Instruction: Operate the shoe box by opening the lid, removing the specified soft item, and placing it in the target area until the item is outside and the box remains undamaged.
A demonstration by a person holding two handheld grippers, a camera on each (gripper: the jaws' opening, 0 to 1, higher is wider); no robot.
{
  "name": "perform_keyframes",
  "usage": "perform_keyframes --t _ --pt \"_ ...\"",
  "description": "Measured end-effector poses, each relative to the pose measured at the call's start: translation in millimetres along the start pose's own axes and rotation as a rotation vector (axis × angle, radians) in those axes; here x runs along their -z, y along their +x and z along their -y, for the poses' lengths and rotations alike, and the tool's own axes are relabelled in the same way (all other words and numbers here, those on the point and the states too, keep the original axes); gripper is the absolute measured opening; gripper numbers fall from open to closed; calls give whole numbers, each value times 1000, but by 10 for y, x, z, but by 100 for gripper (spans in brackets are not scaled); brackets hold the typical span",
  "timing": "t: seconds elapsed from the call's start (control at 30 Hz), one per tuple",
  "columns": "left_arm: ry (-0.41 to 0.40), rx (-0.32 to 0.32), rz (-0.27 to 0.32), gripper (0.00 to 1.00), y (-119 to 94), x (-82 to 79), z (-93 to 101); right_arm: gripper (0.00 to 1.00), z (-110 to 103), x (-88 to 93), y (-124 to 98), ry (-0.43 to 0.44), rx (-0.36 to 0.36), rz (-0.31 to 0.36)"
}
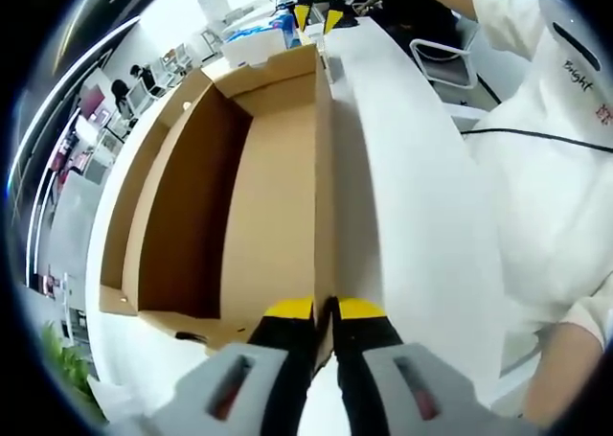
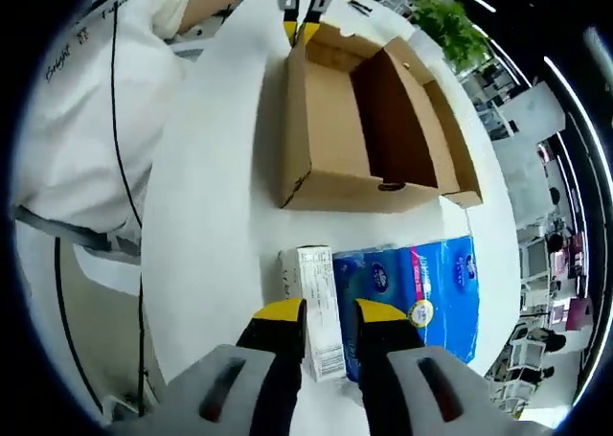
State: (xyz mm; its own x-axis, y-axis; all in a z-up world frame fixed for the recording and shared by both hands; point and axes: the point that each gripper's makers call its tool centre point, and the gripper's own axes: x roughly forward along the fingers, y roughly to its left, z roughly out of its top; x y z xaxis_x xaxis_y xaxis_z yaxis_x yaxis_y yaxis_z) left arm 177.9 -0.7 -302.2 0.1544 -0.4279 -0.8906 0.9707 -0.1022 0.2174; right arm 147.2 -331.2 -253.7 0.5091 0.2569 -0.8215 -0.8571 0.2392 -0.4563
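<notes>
An open brown cardboard shoe box [image 1: 268, 196] lies on the white table [image 1: 402, 196], its inside bare. My left gripper [image 1: 324, 311] is shut on the near end of the box's right wall. At the far end of the box stands my right gripper [image 1: 321, 16]. In the right gripper view, a blue and white tissue pack [image 2: 421, 292] lies on the table [image 2: 211, 196] outside the box [image 2: 335, 129]. My right gripper [image 2: 330, 313] is closed on the pack's white end. The left gripper [image 2: 302, 14] pinches the box's far corner.
A person in a white shirt [image 1: 546, 168] stands close along the table's side. A grey chair [image 1: 445, 62] is behind the table edge. A green plant [image 2: 450, 24] grows past the far end. Office desks fill the background.
</notes>
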Motion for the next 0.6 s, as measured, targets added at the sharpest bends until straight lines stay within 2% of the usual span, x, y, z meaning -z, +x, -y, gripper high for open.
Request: perform_keyframes --t 0.03,0.23,0.3,0.4,0.43,0.5,0.6 --pt "1 -2 3 6 -3 4 0 16 58 -29 -31 20 41 43" --pt "2 -6 3 6 -1 -1 3 15 222 -101 -204 197 179 193" --pt "3 -7 4 6 -1 -2 4 15 330 -147 -289 259 251 264" --pt "4 -9 7 6 1 -7 1 17 459 -224 -421 436 326 408" --pt "3 -9 7 6 1 -7 0 17 463 -205 -437 462 324 415" --pt "2 -9 4 6 3 -9 0 18 587 -230 -509 604 375 504" --pt "-5 -8 -1 6 5 -11 -1 21 683 -286 -534 720 396 579"
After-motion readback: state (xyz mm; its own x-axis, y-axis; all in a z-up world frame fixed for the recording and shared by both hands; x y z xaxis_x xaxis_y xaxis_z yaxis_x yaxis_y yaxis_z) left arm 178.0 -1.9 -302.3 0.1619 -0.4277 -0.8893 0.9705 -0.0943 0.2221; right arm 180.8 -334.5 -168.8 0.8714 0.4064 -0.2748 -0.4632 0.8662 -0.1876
